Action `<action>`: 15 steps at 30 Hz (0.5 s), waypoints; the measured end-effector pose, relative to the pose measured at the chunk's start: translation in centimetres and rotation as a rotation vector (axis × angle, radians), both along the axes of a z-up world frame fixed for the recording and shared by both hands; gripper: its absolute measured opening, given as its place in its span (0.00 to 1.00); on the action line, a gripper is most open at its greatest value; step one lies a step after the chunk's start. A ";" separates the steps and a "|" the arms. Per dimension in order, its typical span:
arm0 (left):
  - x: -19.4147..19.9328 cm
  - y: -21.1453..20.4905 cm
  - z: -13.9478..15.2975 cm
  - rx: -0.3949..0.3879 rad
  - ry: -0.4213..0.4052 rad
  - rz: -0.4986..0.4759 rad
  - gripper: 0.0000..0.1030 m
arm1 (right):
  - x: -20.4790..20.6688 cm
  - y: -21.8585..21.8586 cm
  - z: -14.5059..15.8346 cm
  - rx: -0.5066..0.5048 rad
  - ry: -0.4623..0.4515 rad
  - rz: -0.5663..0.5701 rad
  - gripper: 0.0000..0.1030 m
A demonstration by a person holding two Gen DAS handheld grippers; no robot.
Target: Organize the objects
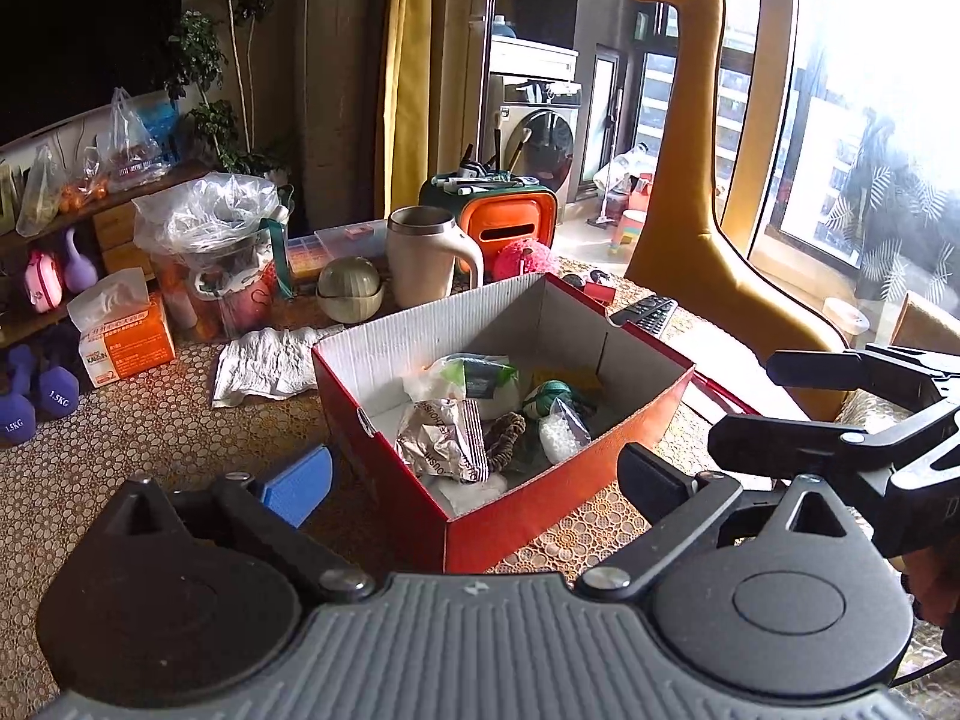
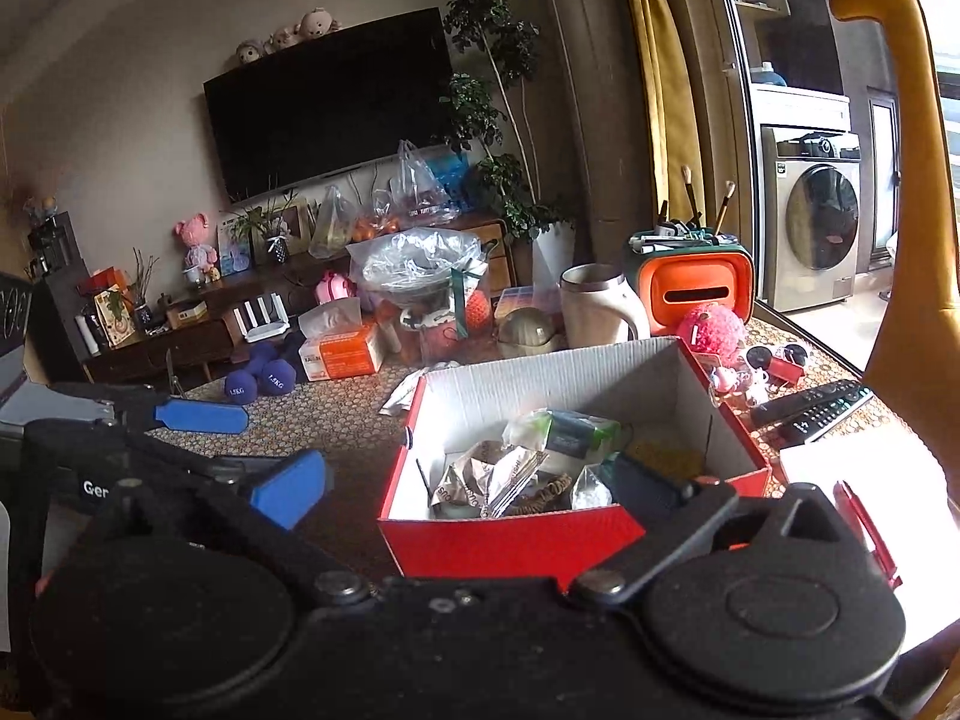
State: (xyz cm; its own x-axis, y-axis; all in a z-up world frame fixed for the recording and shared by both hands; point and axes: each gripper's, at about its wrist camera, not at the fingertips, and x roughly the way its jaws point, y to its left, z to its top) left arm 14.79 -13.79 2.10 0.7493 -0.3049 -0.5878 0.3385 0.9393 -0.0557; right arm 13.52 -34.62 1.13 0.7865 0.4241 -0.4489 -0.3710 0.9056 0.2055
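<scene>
Two grippers, the left gripper (image 1: 474, 474) and the right gripper (image 2: 474, 480), have their jaws spread wide and hold nothing. The red box (image 1: 540, 510) sits on the worktop (image 1: 150, 420) just ahead of them, with small bags (image 1: 444, 438) inside.

Daylight floods in from the window (image 1: 870, 120) on my right, blown out to white glare with haze around it. Left side of the room dimmer; TV (image 2: 330, 102) reads near black. Sunlit patch inside the red box (image 1: 504, 420). Strong fisheye bending at edges, dark vignette corners. Centre is sharp, near gripper bodies soft.
</scene>
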 end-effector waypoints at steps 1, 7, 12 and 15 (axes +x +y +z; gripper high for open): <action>-0.2 0.0 -0.1 0.000 -0.002 -0.003 0.99 | -0.3 0.0 -0.1 -0.002 -0.005 0.000 0.99; -1.5 -0.4 -0.6 -0.001 0.004 -0.014 0.99 | -1.6 -0.2 -0.6 -0.003 -0.016 -0.019 0.99; -2.2 -0.7 -0.9 -0.002 0.005 -0.020 0.99 | -2.3 -0.8 -0.9 0.029 -0.008 -0.045 0.99; -2.6 -0.8 -0.9 -0.005 -0.005 -0.019 0.99 | -2.6 -1.1 -1.3 0.029 0.004 -0.060 0.99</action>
State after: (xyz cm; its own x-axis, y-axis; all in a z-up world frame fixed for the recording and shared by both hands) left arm 12.20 -14.63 1.23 0.7460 -0.3223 -0.5827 0.3570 0.9323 -0.0586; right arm 10.89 -35.68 -0.20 0.8092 0.3890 -0.4403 -0.3155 0.9199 0.2329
